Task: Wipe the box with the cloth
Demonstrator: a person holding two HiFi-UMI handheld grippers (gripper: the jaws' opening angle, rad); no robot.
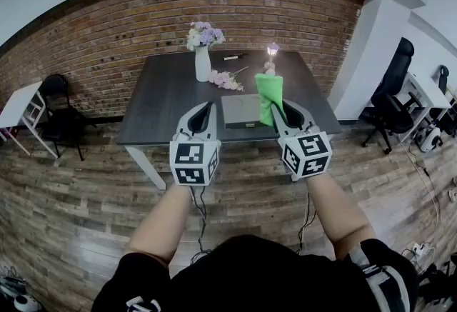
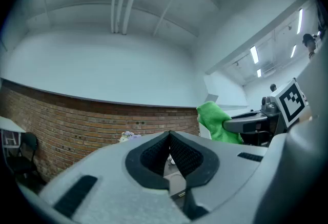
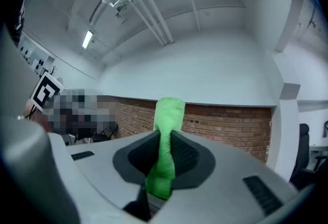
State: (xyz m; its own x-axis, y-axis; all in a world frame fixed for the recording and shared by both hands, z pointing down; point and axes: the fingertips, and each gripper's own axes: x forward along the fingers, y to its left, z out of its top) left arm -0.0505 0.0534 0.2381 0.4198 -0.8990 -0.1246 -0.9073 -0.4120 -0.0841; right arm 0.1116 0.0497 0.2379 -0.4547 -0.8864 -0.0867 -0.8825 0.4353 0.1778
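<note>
A flat grey box [image 1: 240, 110] lies near the front edge of the dark table [image 1: 164, 100]. My right gripper [image 1: 284, 105] is shut on a bright green cloth [image 1: 269, 96], which hangs in the air at the box's right side. In the right gripper view the cloth [image 3: 165, 143] is pinched between the jaws and sticks up past them. My left gripper [image 1: 203, 112] is shut and holds nothing, hovering left of the box. In the left gripper view its jaws [image 2: 169, 152] meet, and the cloth [image 2: 217, 122] shows at the right.
A white vase of purple flowers [image 1: 203, 53], loose pink flowers [image 1: 224, 79], a small lamp [image 1: 271, 53] and a pen [image 1: 234, 56] stand on the table's far half. A black chair [image 1: 60, 111] stands at left, an office chair [image 1: 391, 89] at right. Brick wall behind.
</note>
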